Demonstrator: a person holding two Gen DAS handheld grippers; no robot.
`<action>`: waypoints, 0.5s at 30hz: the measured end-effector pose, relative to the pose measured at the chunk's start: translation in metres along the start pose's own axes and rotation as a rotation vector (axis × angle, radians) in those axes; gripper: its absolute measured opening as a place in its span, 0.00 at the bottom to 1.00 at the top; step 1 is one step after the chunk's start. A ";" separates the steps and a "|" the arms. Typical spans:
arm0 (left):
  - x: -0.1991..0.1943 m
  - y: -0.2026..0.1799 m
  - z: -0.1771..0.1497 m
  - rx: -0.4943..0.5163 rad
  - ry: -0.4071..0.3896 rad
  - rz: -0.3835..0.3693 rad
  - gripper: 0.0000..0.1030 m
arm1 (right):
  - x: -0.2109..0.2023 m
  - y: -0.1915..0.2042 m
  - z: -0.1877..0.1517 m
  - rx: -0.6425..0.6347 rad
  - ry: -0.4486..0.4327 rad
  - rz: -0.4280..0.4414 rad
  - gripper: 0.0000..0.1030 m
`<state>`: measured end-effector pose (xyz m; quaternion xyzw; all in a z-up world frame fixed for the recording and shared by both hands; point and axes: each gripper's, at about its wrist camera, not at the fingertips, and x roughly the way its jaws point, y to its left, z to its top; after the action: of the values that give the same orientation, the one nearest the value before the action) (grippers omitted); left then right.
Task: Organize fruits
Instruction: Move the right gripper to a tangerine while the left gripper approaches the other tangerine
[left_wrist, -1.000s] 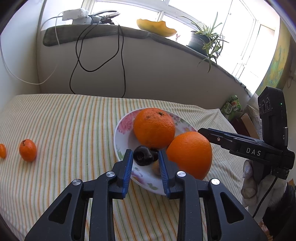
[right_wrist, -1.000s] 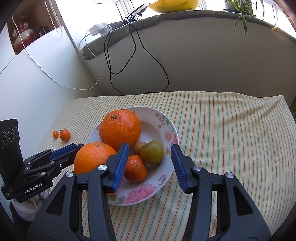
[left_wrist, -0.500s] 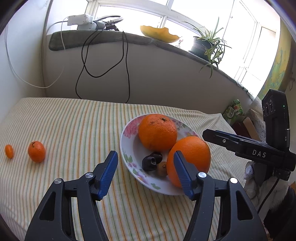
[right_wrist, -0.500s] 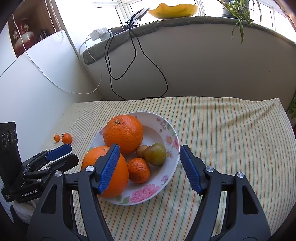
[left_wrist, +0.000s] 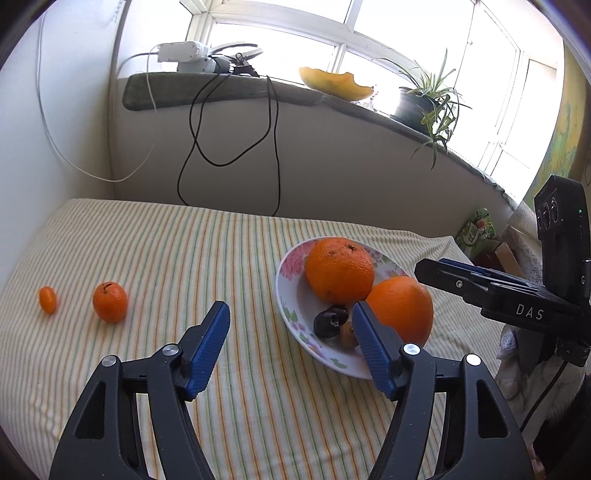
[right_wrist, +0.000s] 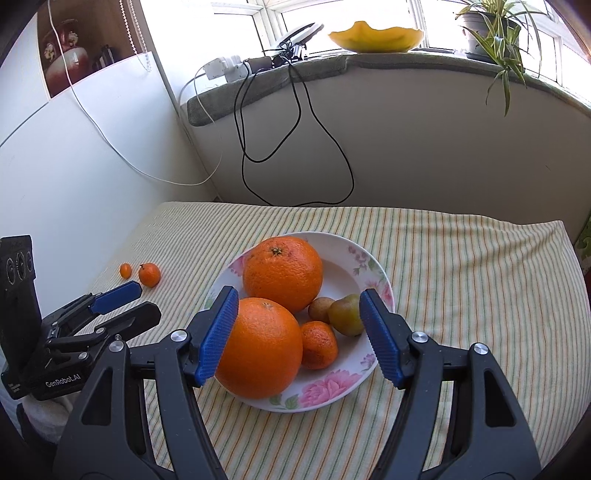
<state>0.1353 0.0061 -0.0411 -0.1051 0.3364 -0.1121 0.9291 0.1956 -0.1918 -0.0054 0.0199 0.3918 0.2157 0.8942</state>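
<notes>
- The left tool (left_wrist: 290, 347) is held spread wide and empty above the striped cloth of the tabletop (left_wrist: 155, 258), just to the left of the flowered plate (right_wrist: 373, 266).
- Two fruits are seen loose on the cloth: a small mandarin (left_wrist: 110, 302) and, just beyond it, a tiny kumquat-like fruit (left_wrist: 48, 300). Both lie well off to the left of the left tool and slightly further away, near the left edge of the tabletop.
- The mandarin is roughly round, so no long axis has to be matched; the tiny fruit is oval and appears to stand on end.
- The left tool is judged the nearer one to these two; the right tool (right_wrist: 299, 339) is held spread open over the near rim of the plate, pinching nothing, with the plate between it and the loose fruit.
- Inside the plate are counted two big oranges, one at the back (right_wrist: 282, 273) and one at the front (right_wrist: 258, 347), touching each other; a small mandarin (right_wrist: 319, 344), a greenish fruit (right_wrist: 345, 314) and a brownish one (right_wrist: 319, 309) are clustered on the right side.
- The loose pair is judged the remaining work, a leftward reach being called for.
</notes>
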 end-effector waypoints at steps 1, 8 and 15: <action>-0.002 0.002 0.000 -0.002 -0.003 0.003 0.67 | 0.001 0.003 0.001 -0.006 0.000 0.001 0.69; -0.014 0.021 -0.001 -0.022 -0.024 0.027 0.67 | 0.003 0.030 0.003 -0.048 -0.009 0.024 0.69; -0.026 0.045 -0.002 -0.047 -0.041 0.063 0.67 | 0.006 0.060 0.007 -0.088 -0.015 0.063 0.69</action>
<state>0.1206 0.0560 -0.0392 -0.1186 0.3232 -0.0728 0.9360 0.1818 -0.1346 0.0073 -0.0053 0.3746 0.2605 0.8898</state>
